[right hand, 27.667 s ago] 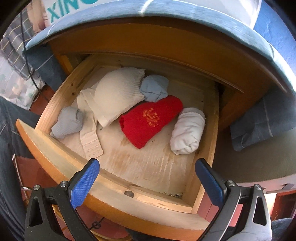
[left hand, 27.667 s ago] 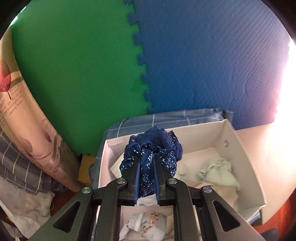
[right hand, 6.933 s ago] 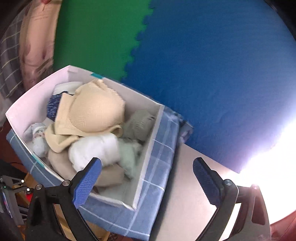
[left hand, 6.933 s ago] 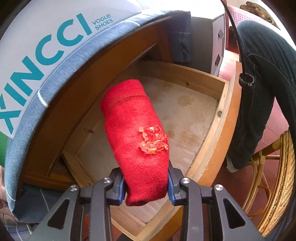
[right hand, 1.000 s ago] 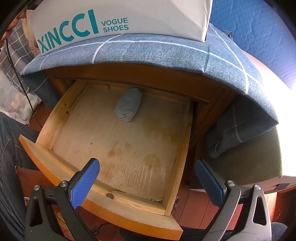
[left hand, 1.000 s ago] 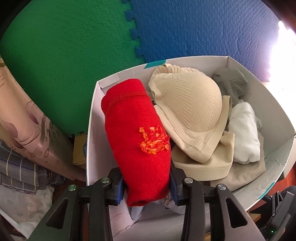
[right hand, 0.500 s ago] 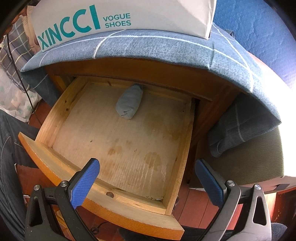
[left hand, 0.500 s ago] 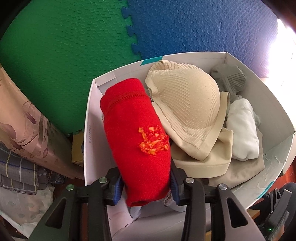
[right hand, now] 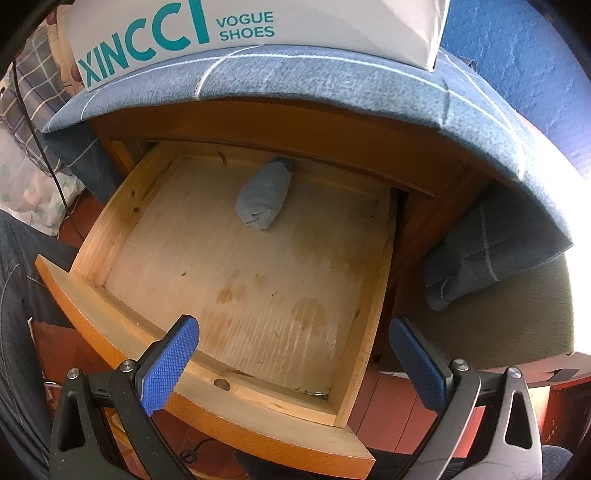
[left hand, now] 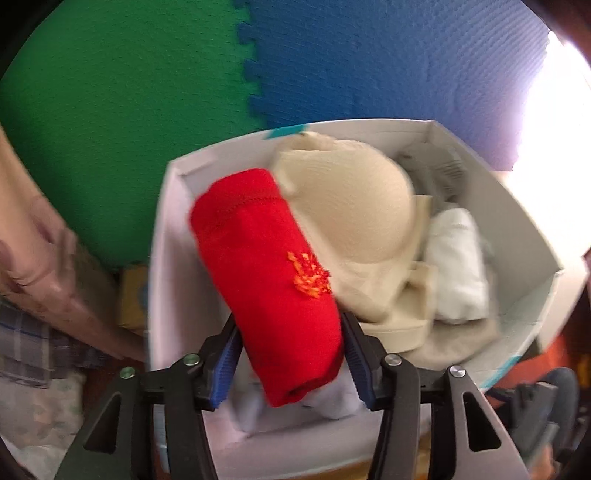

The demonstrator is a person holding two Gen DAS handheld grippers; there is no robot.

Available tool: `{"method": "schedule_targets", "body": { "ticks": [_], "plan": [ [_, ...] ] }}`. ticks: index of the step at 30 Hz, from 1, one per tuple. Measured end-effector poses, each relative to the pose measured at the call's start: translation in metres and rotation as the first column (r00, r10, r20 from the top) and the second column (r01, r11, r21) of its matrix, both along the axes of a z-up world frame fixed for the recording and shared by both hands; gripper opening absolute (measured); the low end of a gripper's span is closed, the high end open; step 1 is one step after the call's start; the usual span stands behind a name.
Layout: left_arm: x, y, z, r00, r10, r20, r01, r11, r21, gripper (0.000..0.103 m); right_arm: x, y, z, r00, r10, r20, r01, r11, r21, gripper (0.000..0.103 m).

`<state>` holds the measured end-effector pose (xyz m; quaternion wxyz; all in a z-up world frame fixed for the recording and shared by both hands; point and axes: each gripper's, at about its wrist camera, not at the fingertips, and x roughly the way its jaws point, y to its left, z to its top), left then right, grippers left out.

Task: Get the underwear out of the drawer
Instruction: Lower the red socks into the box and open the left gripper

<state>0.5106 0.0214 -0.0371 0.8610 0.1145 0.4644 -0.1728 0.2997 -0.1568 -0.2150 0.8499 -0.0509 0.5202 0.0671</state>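
In the left wrist view a red rolled underwear (left hand: 266, 266) with an orange emblem lies between the fingers of my left gripper (left hand: 290, 354), over the left side of a white cardboard box (left hand: 162, 236). The jaws are opening; the blue pads (left hand: 227, 354) stand just off the cloth, and the roll leans on a beige bra (left hand: 351, 206). In the right wrist view my right gripper (right hand: 295, 354) hangs open and holds nothing, above the front of the pulled-out wooden drawer (right hand: 122, 206). One blue-grey rolled underwear (right hand: 264, 195) lies at the drawer's back.
The box also holds a white roll (left hand: 458, 266) and a grey garment (left hand: 436, 166). Green and blue foam mats (left hand: 369, 55) form the wall behind. A shoe box (right hand: 258, 22) sits on a blue checked cloth (right hand: 332, 77) over the cabinet. A denim-clad leg (right hand: 22, 295) is left of the drawer.
My left gripper's jaws have spread apart from the red roll, which has tilted and sagged lower into the box. The right gripper stays wide open over the drawer.
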Motion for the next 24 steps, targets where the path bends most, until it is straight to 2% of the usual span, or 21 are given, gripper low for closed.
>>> {"method": "schedule_targets", "body": {
  "ticks": [2, 4, 6, 7, 8, 10, 11, 13, 15, 18, 19, 20, 22, 24],
  "plan": [
    [-0.006, -0.011, 0.004, 0.998, -0.050, 0.036, 0.050, 0.999, 0.008, 0.053, 0.000, 0.003, -0.001, 1.000, 0.009, -0.004, -0.009, 1.000, -0.008, 0.102],
    [-0.006, -0.016, 0.005, 0.996, -0.087, 0.018, 0.088, 0.996, -0.024, 0.053, -0.001, 0.005, -0.002, 1.000, 0.016, -0.006, -0.017, 1.000, -0.018, 0.102],
    [-0.003, -0.016, 0.001, 0.997, -0.081, -0.016, 0.081, 0.997, 0.010, 0.062, -0.001, 0.006, -0.003, 1.000, 0.019, -0.009, -0.020, 1.000, -0.022, 0.102],
    [0.002, -0.011, 0.000, 0.999, -0.039, -0.031, 0.040, 0.999, 0.022, 0.074, -0.002, 0.006, -0.004, 1.000, 0.019, -0.011, -0.019, 1.000, -0.023, 0.102],
    [0.005, -0.006, 0.001, 0.999, 0.016, -0.035, -0.014, 0.999, 0.047, 0.078, -0.002, 0.005, -0.004, 1.000, 0.017, -0.011, -0.017, 1.000, -0.022, 0.102],
    [0.000, -0.001, 0.011, 0.998, 0.044, 0.042, -0.047, 0.997, 0.061, 0.078, -0.001, 0.004, -0.004, 1.000, 0.013, -0.012, -0.013, 1.000, -0.018, 0.102],
    [-0.007, 0.000, 0.019, 0.990, 0.043, 0.131, -0.054, 0.995, 0.082, 0.078, 0.000, 0.004, -0.004, 1.000, 0.011, -0.012, -0.011, 1.000, -0.014, 0.102],
    [-0.018, 0.002, 0.031, 0.966, 0.058, 0.251, -0.086, 0.991, 0.105, 0.078, 0.000, 0.003, -0.004, 1.000, 0.009, -0.010, -0.009, 1.000, -0.010, 0.102],
    [-0.029, 0.013, 0.043, 0.928, 0.112, 0.354, -0.147, 0.986, 0.073, 0.078, -0.001, 0.004, -0.004, 1.000, 0.013, -0.008, -0.013, 1.000, -0.014, 0.102],
    [-0.046, 0.028, 0.055, 0.895, 0.148, 0.421, -0.150, 0.988, -0.030, 0.078, -0.001, 0.005, -0.005, 1.000, 0.016, -0.009, -0.016, 1.000, -0.023, 0.102],
    [-0.048, 0.028, 0.056, 0.897, 0.142, 0.419, -0.129, 0.990, -0.059, 0.079, -0.001, 0.005, -0.005, 1.000, 0.016, -0.011, -0.017, 1.000, -0.026, 0.102],
    [-0.049, 0.022, 0.054, 0.918, 0.113, 0.381, -0.095, 0.993, -0.064, 0.079, -0.001, 0.006, -0.005, 1.000, 0.016, -0.012, -0.017, 0.999, -0.031, 0.102],
    [-0.042, 0.010, 0.048, 0.943, 0.077, 0.324, -0.067, 0.997, -0.044, 0.079, 0.000, 0.008, -0.006, 1.000, 0.018, -0.013, -0.019, 0.999, -0.041, 0.102],
    [-0.027, -0.007, 0.043, 0.966, 0.049, 0.253, -0.031, 0.996, -0.078, 0.079, 0.001, 0.013, -0.008, 0.999, 0.031, -0.018, -0.032, 0.998, -0.055, 0.102]
  ]
}}
